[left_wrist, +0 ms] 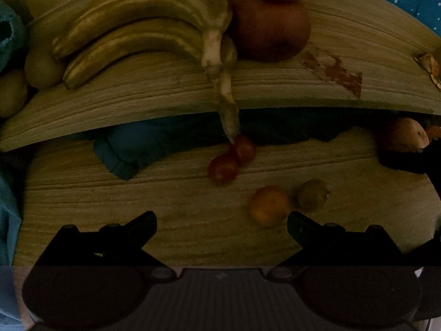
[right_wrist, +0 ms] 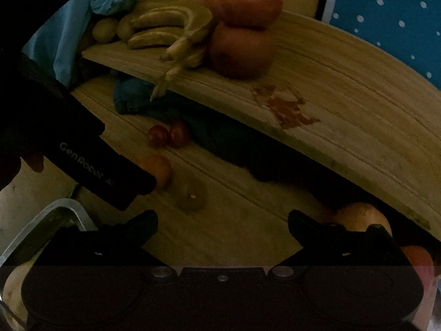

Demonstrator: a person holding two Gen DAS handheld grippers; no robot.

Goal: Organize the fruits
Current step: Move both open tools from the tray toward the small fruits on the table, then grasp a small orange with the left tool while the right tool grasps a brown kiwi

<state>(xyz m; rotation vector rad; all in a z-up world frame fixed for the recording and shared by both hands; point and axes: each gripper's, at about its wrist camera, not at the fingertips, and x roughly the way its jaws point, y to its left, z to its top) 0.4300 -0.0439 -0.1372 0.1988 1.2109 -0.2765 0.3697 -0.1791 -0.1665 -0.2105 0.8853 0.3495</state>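
Pale wood grain, two levels: an upper board (left_wrist: 275, 82) raised over a lower wooden surface (left_wrist: 137, 207), with a dark blue cloth (left_wrist: 124, 149) bunched in the gap between them. Light is dim throughout.

Upper board: bunch of bananas (left_wrist: 143, 27) at the left, stem hanging past the board's front edge. Two large red fruits (right_wrist: 242, 24) stacked one on the other just right of the bananas, touching them. Two small yellow-green fruits (left_wrist: 24, 77) behind the bananas' left end. Reddish patch (right_wrist: 286, 107) on the board surface (stain or worn finish, cannot tell which).

Lower surface: two small dark-red round fruits (left_wrist: 231, 160) touching each other, right under the banana stem. Nearer, a small orange fruit (left_wrist: 268, 205) and a dull green one (left_wrist: 312, 194) side by side, just beside each other. A pear-like fruit (right_wrist: 361, 218) sits under the board's overhang, at the right.

Left gripper (left_wrist: 222, 229): fingers spread wide, nothing between them, its right fingertip (left_wrist: 296, 219) just beside the orange fruit. Right gripper (right_wrist: 222, 229): fingers likewise apart, empty, over bare wood. A metal tray (right_wrist: 55, 218) shows at the lower left of the right wrist view.
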